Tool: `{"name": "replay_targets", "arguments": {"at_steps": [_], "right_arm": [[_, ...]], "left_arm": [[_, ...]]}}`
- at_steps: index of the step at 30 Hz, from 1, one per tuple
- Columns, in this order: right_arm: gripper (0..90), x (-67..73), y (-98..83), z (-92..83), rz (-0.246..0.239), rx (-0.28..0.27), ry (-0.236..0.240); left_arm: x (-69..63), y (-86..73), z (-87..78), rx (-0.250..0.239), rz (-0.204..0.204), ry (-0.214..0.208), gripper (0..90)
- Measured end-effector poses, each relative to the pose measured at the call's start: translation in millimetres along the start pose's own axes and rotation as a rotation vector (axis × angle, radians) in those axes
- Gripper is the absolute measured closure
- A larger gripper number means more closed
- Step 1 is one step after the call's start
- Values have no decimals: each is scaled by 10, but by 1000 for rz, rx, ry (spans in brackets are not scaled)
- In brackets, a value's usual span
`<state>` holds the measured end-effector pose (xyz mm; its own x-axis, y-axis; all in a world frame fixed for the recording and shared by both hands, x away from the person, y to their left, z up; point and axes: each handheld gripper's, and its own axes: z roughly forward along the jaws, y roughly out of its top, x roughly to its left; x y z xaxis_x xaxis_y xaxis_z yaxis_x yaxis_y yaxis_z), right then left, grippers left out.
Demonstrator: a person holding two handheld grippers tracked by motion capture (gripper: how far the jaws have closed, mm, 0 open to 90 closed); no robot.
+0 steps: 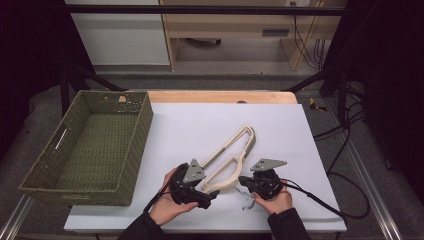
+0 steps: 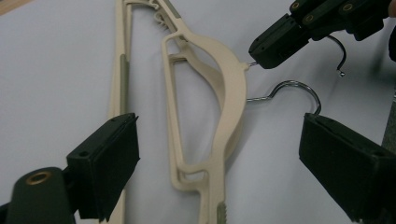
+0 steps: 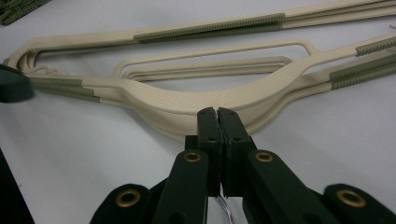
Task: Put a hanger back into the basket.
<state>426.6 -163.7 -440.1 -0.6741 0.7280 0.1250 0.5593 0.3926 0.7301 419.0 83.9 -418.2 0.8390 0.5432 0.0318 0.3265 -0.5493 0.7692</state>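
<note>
two cream plastic hangers lie stacked at lower centre of the high view, on the white table, their long bars running up toward frame centre; the woven basket sits at left, well apart. your right gripper is clamped tight on the wire neck of the upper hanger's metal hook, right where it leaves the plastic; in the right gripper view the jaws meet with the wire pinched between them. your left gripper stands wide, pads clear of everything, the curved shoulder between them in the left gripper view. the second hook lies free on the table. expect these to be light and stiff, slick on the smooth plastic, and likely to swivel on a hook grip alone. the ribbed green strips look the least slippery, but the thick shoulder is nearest: close there, squarely across it.
</note>
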Motion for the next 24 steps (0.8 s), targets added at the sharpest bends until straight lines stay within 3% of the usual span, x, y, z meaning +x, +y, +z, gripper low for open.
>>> {"name": "replay_targets", "arguments": {"at_steps": [6,11,14,17,24], "right_arm": [[894,5,38,-16,-14,14,9],[894,20,83,-52,-47,21,5],[894,49,121,-65,-39,30,10],[894,63,155,-75,-42,28,16],[894,94,215,-120,-47,22,7]], "left_arm": [[-50,92,236,53,42,-10,186],[-83,109,405,106,86,11,234],[-88,118,444,110,94,14,308],[-98,131,532,137,93,21,366],[-157,119,627,207,112,48,596]]}}
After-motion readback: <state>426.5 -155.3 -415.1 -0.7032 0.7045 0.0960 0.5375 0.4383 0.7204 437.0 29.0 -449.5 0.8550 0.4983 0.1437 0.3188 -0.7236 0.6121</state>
